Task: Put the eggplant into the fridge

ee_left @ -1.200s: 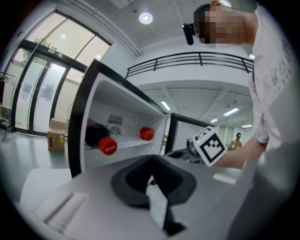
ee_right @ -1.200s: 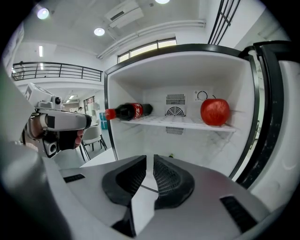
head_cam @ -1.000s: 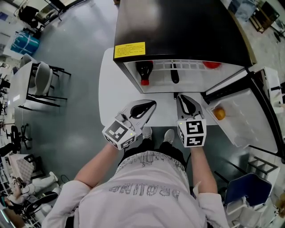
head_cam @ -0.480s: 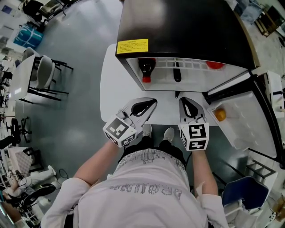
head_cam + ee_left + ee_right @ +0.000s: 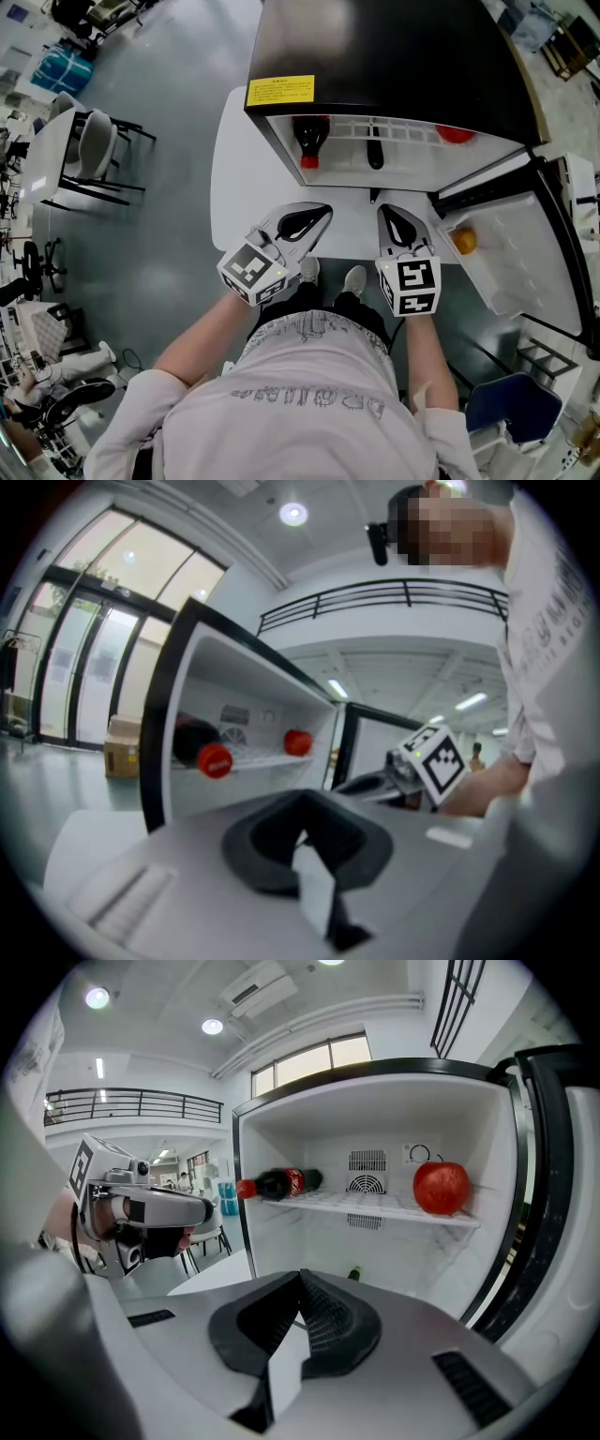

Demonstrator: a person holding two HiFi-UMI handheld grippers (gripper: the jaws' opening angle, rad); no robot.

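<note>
The eggplant [image 5: 374, 150] lies dark and long on the floor of the open black fridge [image 5: 375, 56], seen through the wire shelf. In the right gripper view only its green stem end [image 5: 354, 1273] shows past the jaws. My right gripper [image 5: 380, 208] hovers over the white table [image 5: 234, 187] just in front of the fridge's opening, shut and empty [image 5: 300, 1274]. My left gripper [image 5: 327, 208] is beside it to the left, also shut with nothing in it [image 5: 302, 801].
The shelf carries a cola bottle [image 5: 277, 1185] at the left and a red apple [image 5: 442, 1188] at the right. The fridge door [image 5: 525, 253] stands open to the right with an orange [image 5: 462, 241] in its rack. Chairs [image 5: 94, 159] stand on the floor at left.
The right gripper's jaws have drawn together. Both hands stay almost where they were in front of the fridge.
</note>
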